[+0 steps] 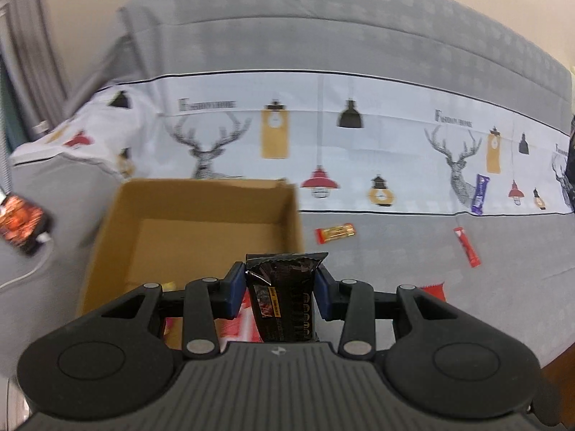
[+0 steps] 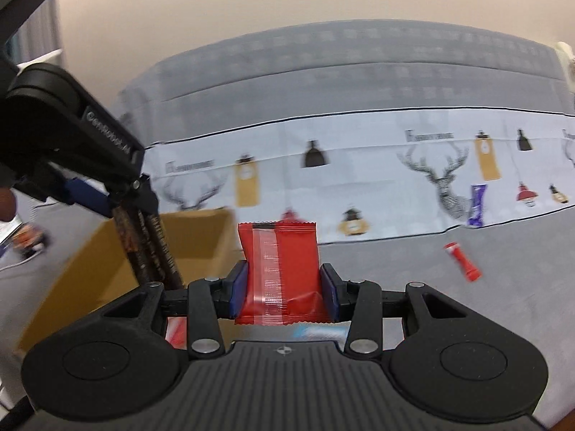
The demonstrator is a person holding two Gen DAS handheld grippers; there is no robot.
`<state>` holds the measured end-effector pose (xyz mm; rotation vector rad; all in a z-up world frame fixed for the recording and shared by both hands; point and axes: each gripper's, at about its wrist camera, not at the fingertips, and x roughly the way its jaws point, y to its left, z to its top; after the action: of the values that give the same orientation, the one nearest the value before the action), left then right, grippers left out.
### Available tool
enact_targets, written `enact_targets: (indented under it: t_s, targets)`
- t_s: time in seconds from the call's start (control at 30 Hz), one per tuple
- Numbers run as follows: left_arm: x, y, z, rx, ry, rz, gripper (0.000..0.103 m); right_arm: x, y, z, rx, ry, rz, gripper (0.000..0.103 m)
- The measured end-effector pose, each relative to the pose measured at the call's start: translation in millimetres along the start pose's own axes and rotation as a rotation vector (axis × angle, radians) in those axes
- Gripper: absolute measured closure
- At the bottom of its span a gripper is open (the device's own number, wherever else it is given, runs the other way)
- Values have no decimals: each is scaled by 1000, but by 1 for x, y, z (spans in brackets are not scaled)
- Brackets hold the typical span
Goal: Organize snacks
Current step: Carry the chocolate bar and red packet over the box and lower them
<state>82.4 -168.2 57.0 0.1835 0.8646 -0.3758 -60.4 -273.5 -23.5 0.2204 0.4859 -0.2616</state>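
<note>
Surface: grey bed cover point(image 1: 359, 269) with deer-print band | Left tongs point(image 1: 280, 287): closed on black snack packet point(image 1: 284, 298), upright | Right tongs point(image 2: 284, 287): closed on red snack packet point(image 2: 280, 273), upright | Cardboard box point(image 1: 201, 197): open, ahead-left of both tongs, left tongs nearer | Judgement: next move is release over box.

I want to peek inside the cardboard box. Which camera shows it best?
The left wrist view: the cardboard box sits open ahead, with its floor and walls showing. In the right wrist view the cardboard box is blurred, partly hidden by the left tongs and their dark snack pack.
</note>
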Motion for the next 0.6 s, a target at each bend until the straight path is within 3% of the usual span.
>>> enact_targets:
  t_s: [0.33, 0.6]
  targets:
    - [-36, 87, -36, -52, -9, 58, 59, -32, 77, -11, -89, 21, 74, 59]
    - [-49, 129, -48, -109, -27, 72, 59, -41, 111, -12, -148, 21, 95, 59]
